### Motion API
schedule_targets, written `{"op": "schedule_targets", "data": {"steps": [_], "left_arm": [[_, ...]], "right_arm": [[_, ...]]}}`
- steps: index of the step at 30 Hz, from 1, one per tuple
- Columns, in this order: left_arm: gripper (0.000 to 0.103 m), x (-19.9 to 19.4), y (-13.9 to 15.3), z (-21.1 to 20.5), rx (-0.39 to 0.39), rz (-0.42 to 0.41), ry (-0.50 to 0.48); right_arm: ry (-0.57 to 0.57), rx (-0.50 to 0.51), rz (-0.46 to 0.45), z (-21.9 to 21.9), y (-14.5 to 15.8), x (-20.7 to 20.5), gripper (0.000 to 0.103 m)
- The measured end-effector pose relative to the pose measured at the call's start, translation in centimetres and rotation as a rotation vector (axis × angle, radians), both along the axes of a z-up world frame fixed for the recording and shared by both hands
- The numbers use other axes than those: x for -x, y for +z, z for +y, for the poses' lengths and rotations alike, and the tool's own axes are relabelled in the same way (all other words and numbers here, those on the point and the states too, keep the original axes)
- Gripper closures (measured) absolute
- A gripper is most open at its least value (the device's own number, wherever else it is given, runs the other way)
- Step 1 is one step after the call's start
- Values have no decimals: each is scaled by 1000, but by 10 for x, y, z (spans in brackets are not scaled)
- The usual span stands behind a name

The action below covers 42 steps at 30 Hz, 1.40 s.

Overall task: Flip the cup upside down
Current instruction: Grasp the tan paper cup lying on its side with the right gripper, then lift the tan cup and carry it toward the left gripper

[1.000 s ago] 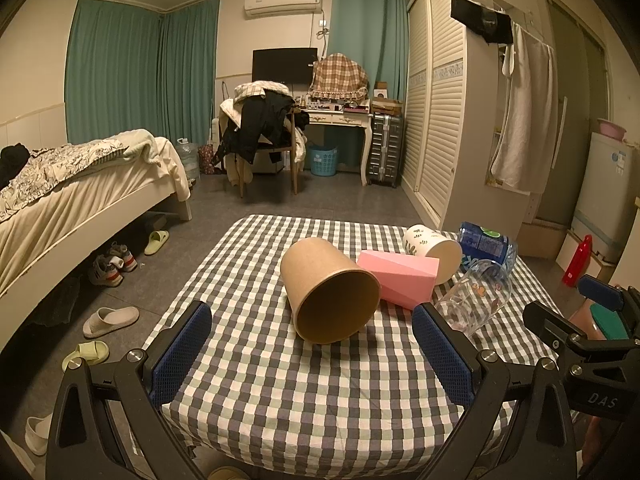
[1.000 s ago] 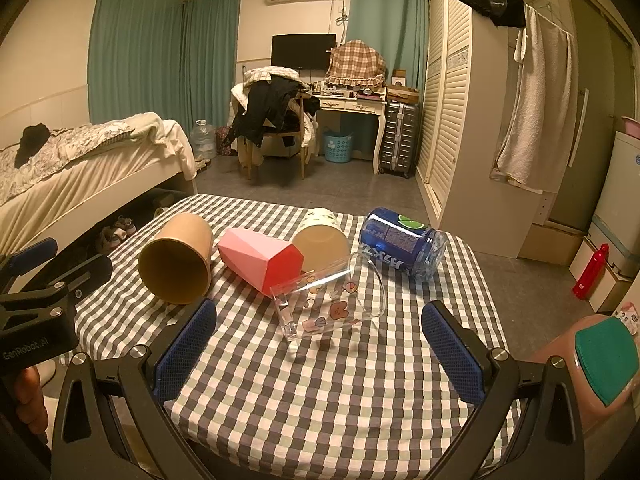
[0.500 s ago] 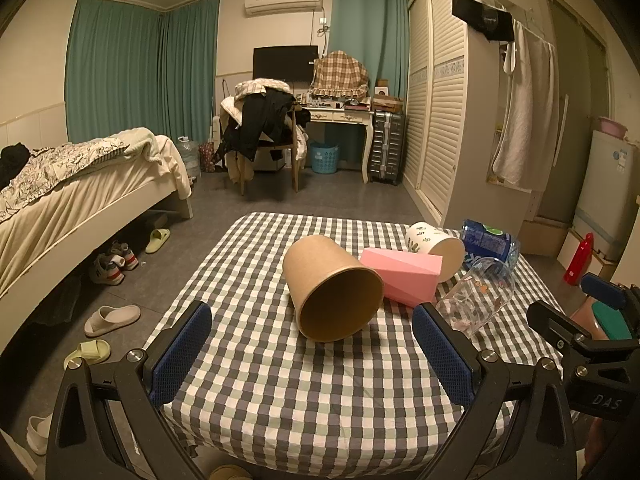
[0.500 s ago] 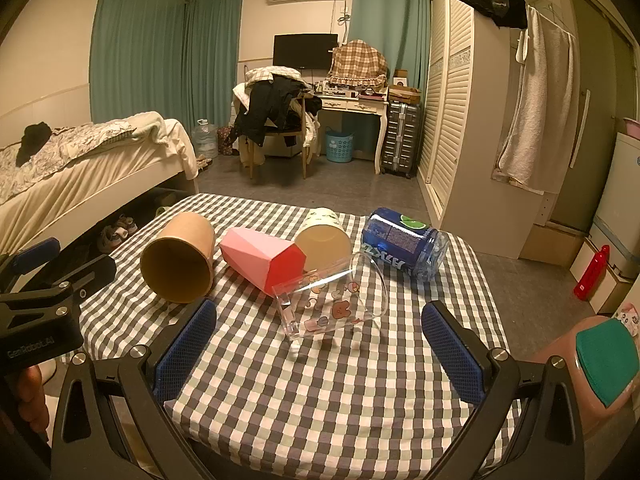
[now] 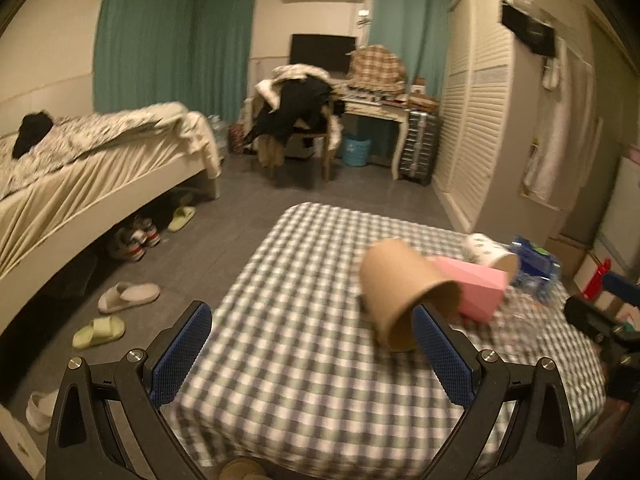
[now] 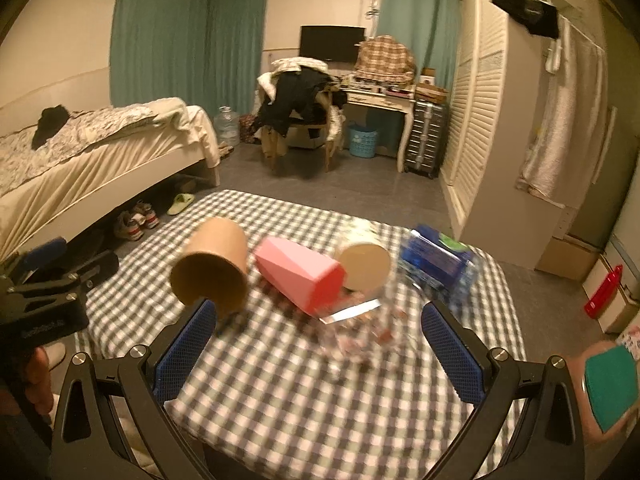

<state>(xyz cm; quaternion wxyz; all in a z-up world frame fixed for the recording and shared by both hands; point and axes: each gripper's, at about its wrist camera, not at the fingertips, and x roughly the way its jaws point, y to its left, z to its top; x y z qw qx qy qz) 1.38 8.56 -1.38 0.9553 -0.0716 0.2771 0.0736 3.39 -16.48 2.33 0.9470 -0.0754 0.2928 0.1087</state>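
Several cups lie on their sides on a checked tablecloth. A brown paper cup lies leftmost, its mouth toward me; it also shows in the right wrist view. Beside it lie a pink faceted cup, a white paper cup, a clear glass cup and a blue cup. My left gripper is open and empty, short of the brown cup. My right gripper is open and empty, just in front of the glass cup.
A bed stands to the left with shoes and slippers on the floor. A chair piled with clothes and a desk stand at the back. A white wardrobe is on the right.
Both grippers have tilted and swung left and moved closer to the table; the views are blurred. The cups lie as before. Both grippers stay open.
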Motion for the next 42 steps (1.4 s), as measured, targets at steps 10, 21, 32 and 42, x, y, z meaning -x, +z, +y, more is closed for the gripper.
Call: {"op": "schedule_targets", "data": {"steps": [10,21,32,42], "left_arm": [[0,-17,-28,59,36,106,139],[0,-30,-33,59,50,137,150],[0,-36,-32,42,30,138,122],[0,-28,-27,26,42,126,78]], "right_arm": [[137,38,110,82,-24,-58,0],[149,108,185,122,-72,-106,1],[199,112,225,123,-81,-99,16],[260,210,210,100,-71,-48,16]]}}
